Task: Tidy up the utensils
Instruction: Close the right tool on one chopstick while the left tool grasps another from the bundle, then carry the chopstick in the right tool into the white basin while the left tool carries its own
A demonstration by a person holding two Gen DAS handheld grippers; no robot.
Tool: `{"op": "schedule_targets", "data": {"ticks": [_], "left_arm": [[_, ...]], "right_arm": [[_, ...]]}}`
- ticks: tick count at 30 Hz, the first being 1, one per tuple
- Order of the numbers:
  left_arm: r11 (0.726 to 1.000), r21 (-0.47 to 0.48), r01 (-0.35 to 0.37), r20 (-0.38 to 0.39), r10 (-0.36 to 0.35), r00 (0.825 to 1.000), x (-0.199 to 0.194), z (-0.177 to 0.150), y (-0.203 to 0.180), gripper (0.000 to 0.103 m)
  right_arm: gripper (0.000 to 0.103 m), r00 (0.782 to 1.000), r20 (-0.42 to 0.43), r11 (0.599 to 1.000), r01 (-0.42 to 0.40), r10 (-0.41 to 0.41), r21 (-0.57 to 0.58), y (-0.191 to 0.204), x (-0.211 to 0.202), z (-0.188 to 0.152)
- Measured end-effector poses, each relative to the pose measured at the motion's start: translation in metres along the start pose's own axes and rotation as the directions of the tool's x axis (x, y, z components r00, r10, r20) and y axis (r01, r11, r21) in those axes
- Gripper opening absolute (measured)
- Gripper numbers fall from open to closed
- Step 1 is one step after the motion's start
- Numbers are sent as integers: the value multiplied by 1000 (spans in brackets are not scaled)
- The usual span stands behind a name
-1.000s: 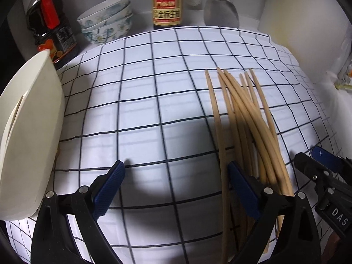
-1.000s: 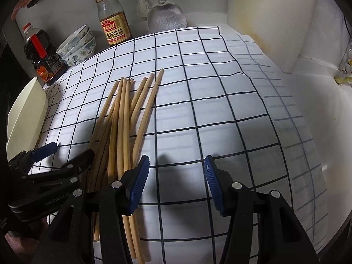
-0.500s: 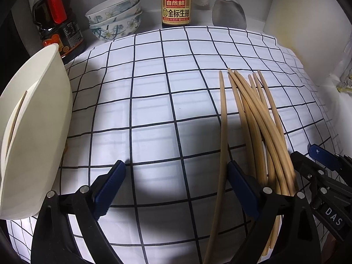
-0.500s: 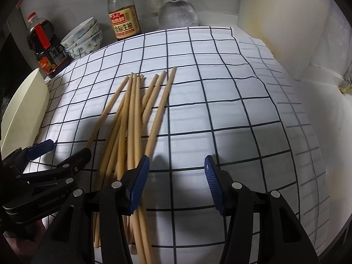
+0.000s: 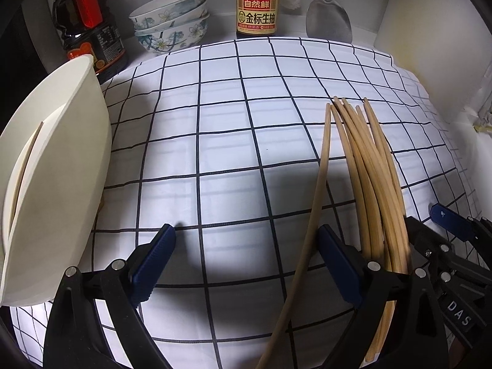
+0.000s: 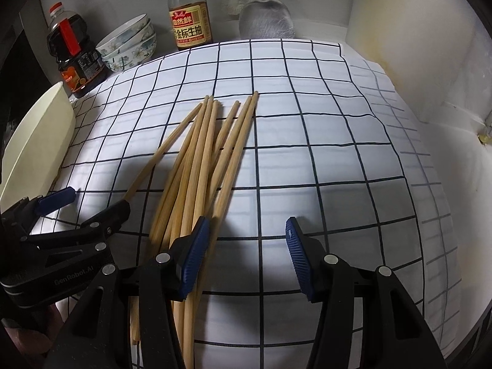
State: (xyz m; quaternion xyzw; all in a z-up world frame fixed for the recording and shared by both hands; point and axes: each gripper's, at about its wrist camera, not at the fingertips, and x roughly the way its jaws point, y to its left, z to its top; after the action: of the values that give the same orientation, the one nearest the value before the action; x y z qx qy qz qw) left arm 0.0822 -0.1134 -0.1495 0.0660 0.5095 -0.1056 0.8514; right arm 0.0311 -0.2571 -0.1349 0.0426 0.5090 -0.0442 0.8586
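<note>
Right gripper [image 6: 246, 252]: jaws spread about halfway, nothing between them, only bare checked cloth [image 6: 307, 153] in the gap. Its left blue pad [image 6: 193, 258] sits over the near end of the chopstick bundle [image 6: 203, 160], seemingly on or just above the outermost stick; contact cannot be told.

Left gripper [image 5: 246, 264]: jaws spread wide, pinching nothing. One stray chopstick [image 5: 316, 190] runs through the gap close to its right pad [image 5: 338, 264]; the rest of the bundle lies outside that pad, toward 3 o'clock.

Key relation: from the right gripper the bundle lies at 10 to 11 o'clock. Long axis runs near to far, tips fanned at the far end, butts crossing under the gripper bodies. The sticks lie between the two grippers, each within reach; the right one looks closer to the main pile, the left one to the stray. Judgement: a small sideways shift toward 9 o'clock would bring the right jaws astride the sticks.

Around: cream utensil holder [image 5: 52, 184] tipped on its side at 9 o'clock of the left gripper, a stick visible inside, likely the destination. Far edge, 11 to 1 o'clock: dark sauce jug [image 5: 86, 24], stacked floral bowls [image 5: 172, 21], soy sauce bottle [image 5: 256, 6], metal spatula [image 5: 329, 18].

Obstruction: the grippers crowd each other over the butts; overlapping sticks may drag neighbours.
</note>
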Motion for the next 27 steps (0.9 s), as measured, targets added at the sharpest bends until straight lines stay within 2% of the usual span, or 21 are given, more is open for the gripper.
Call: {"op": "schedule_targets", "data": {"ticks": [4,10,12,14,16,21,23,25,27], "left_arm": [[1000,-9,-6,-9,6,1000,0,0,-1,92],[1000,-12,-11,-8,11,1000,4,4,-8,96],[1000,-11,-9,-7,9,1000,4,5,-8,95],[1000,-1,-3,2,3,1000,3,5,-11,90],[1000,17,9,9,-9,1000,0,5,-15,77],[998,44,34,17,-35,999,-6,5,-22,40],[998,45,45,13,-46,999,-8,6,-23,12],[997,32,70,-3,-70,998,-8,6,-21,7],[995,9,97,-15,-96,995,-8,7,-18,8]], "right_arm": [[50,999,8,998,39,-38,-50,7,2,-3],[50,999,22,998,28,-27,-49,6,6,-1],[40,999,24,998,23,-22,-60,6,4,0],[18,999,22,998,29,-28,-58,3,3,0],[7,999,19,998,28,-27,-50,0,2,0],[6,1000,19,999,14,-13,-32,-3,0,-3],[6,1000,18,1000,-4,4,-8,-6,-1,-5],[6,1000,14,1000,-23,23,15,-10,-3,-5],[6,999,14,999,-34,34,31,-13,-6,-6]]}}
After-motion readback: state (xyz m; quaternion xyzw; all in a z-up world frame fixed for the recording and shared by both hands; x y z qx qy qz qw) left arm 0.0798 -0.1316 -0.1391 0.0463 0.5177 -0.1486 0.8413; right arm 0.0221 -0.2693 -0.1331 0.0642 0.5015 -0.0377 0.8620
